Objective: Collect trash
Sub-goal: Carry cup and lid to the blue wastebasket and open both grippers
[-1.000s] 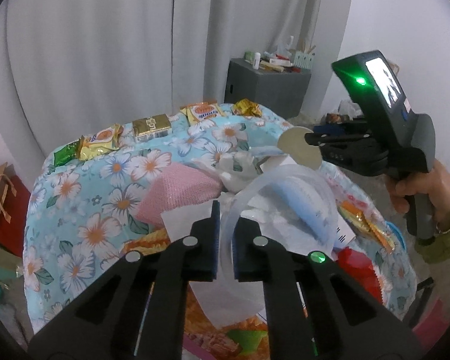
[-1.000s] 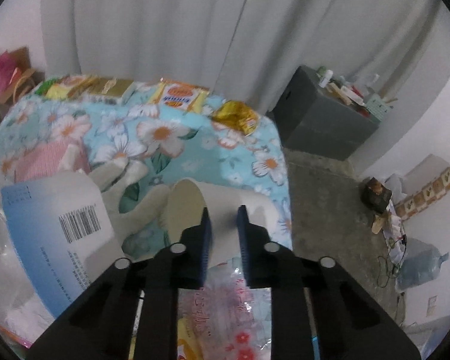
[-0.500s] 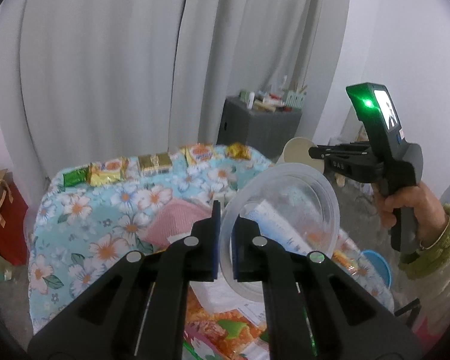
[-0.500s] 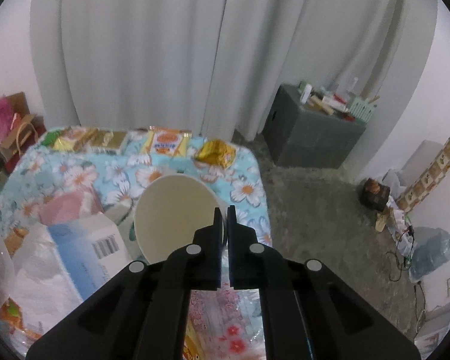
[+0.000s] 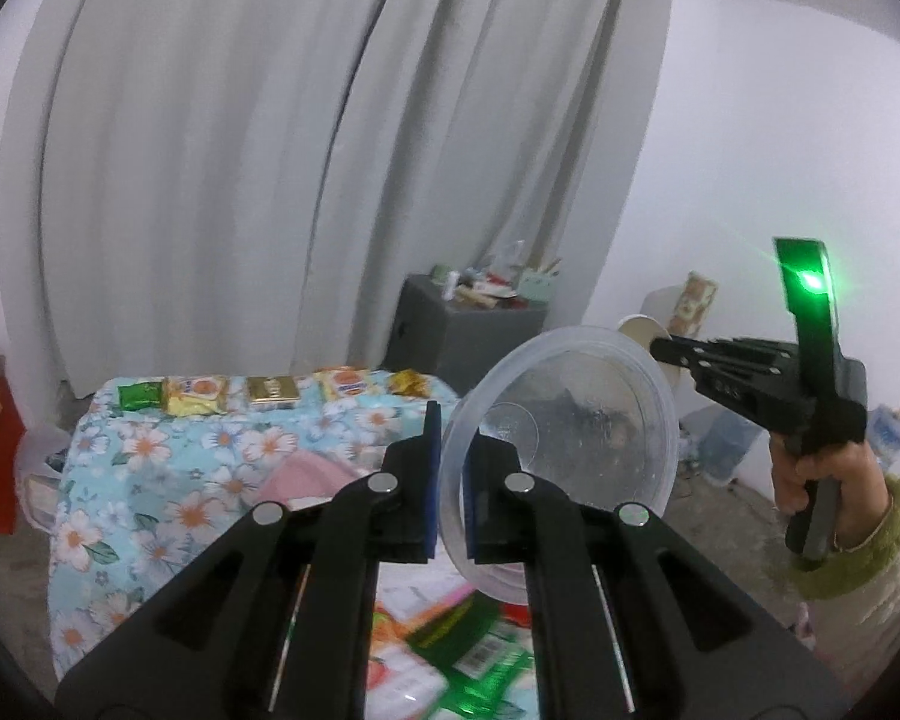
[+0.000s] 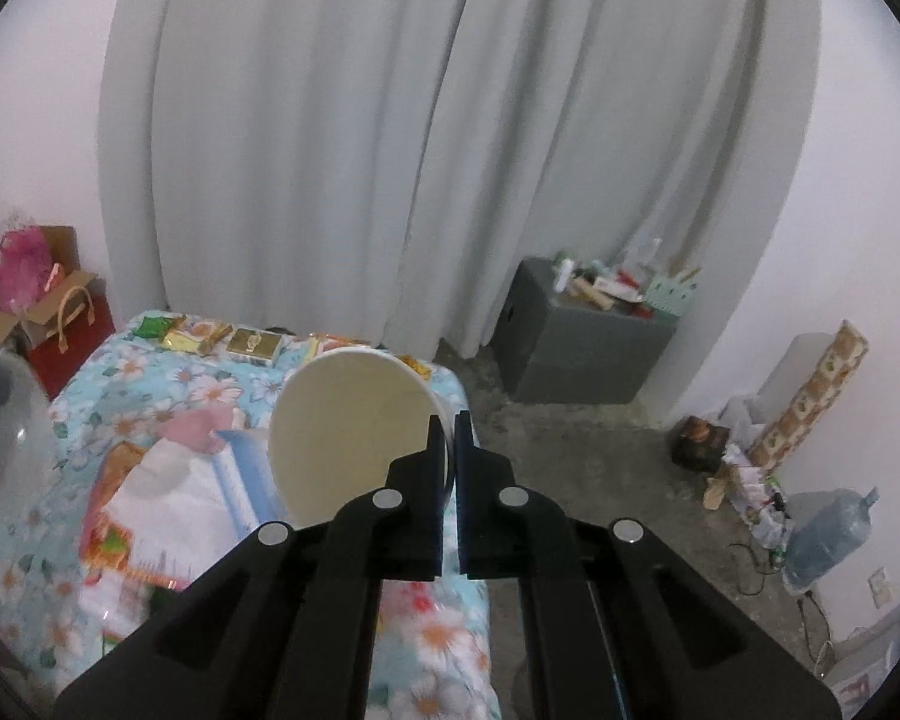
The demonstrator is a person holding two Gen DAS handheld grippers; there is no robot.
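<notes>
A clear plastic bowl (image 5: 576,438) hangs tilted in the air above the table, with my left gripper (image 5: 450,426) shut on its left rim. A cream paper cup (image 6: 354,426) is held with its mouth toward the camera, and my right gripper (image 6: 448,420) is shut on its right rim. In the left wrist view the right gripper (image 5: 660,354) comes in from the right in a person's hand (image 5: 834,480), the paper cup (image 5: 633,327) at its tip just behind the bowl. The bowl (image 6: 6,420) also shows at the left edge of the right wrist view.
Below lies a table with a floral cloth (image 5: 150,450). Snack packets (image 5: 270,390) line its far edge; a pink cloth (image 5: 306,474), papers and wrappers (image 5: 450,648) lie nearer. A grey cabinet (image 6: 576,354), a water bottle (image 6: 828,534) and a red bag (image 6: 72,336) stand on the floor.
Both grippers have risen well above the table, carrying the bowl and the cup. The right jaws have closed tight on the cup's rim. The table looks smaller and farther off.
</notes>
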